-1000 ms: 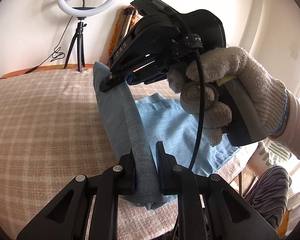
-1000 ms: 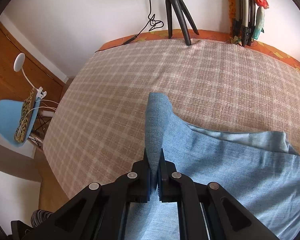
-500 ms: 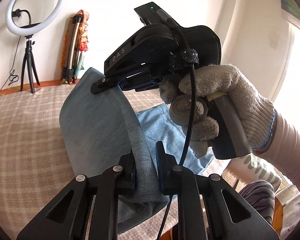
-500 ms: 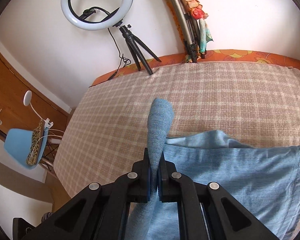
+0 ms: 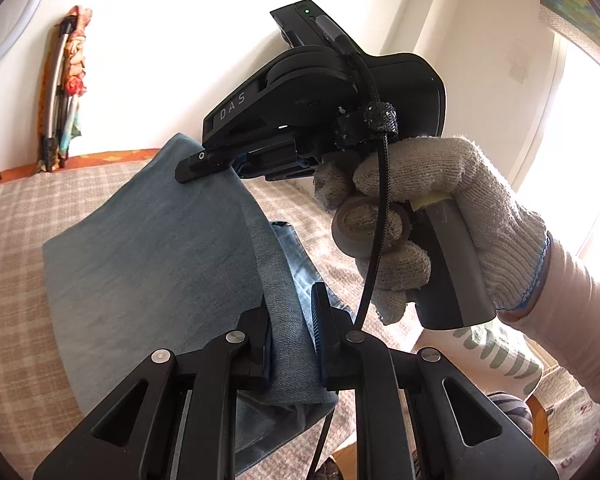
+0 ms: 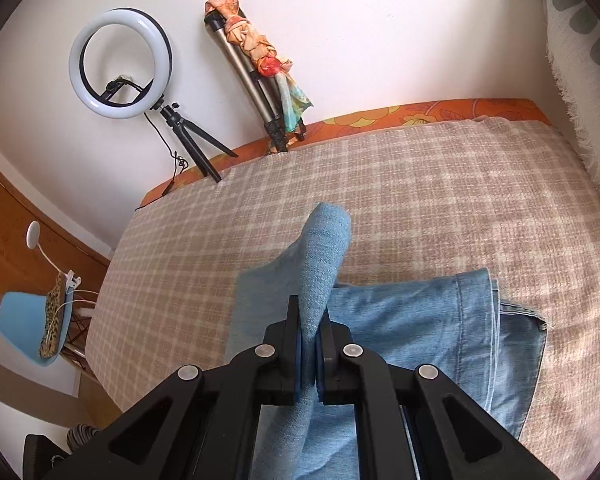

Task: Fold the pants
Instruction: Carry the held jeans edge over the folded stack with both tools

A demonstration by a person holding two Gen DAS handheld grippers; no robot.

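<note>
While both tongs, left [image 5: 290, 328] and right [image 6: 310, 344], pinched one raised edge of the pants [image 6: 412, 320] low in frame over the bed [image 6: 420, 184], the fold looked half carried and not yet laid.

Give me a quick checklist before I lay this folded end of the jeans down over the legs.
1. Left tool clamped on the jeans: ok, denim fold sits between its fingers.
2. Right tool clamped on the jeans: ok, shut on a pinched fold.
3. Held edge taut between both tools: ok in the left wrist view, the cloth spans from one to the other.
4. Leg hems flat on the checked bedcover: ok, though one hem sits slightly offset from the other.
5. Landing area free of clutter: ok, ring light and tripod stand at the far edge.
6. Edges aligned underneath: cannot tell.
</note>
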